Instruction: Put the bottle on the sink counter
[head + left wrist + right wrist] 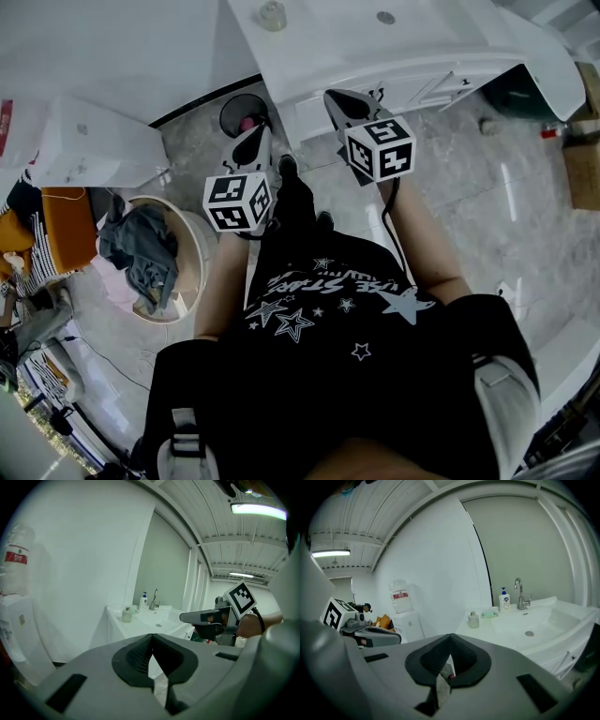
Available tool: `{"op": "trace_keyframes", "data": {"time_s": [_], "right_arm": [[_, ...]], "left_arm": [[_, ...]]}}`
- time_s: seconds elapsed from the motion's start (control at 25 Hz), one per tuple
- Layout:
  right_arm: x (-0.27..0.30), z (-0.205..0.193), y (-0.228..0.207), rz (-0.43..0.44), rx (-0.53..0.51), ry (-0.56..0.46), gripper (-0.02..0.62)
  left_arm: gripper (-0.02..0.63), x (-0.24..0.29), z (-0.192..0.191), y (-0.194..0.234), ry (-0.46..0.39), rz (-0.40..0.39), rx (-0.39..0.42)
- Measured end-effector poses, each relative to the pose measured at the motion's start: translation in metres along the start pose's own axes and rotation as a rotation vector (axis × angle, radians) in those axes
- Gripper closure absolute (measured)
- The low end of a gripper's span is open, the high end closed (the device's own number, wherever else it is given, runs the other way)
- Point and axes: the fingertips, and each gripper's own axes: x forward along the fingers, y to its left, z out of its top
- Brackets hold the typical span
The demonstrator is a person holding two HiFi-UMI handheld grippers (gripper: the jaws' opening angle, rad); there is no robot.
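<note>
The placing looks done, so the sound course is to hold both tools clear of the white sink worktop point(314, 45). The left hand-held gripper point(253, 142) has its jaws together on nothing; the small pale squat bottle point(273, 15) stands upright near the worktop's left end, well apart; the right hand-held gripper point(343, 101) is likewise closed, empty.

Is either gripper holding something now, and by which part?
Nothing is held: the left gripper and the right gripper are both shut and empty.
</note>
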Motion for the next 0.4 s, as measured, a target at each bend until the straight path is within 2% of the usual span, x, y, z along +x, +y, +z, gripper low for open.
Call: {"op": "trace_keyframes", "data": {"time_s": [0.4], "right_arm": [[-0.0044,-0.0015,0.0032,-0.005,-0.004,0.006,0.589]], "left_arm": [[0.598,-0.0051,-0.002,-0.002,0.001,-0.008,0.002]]}}
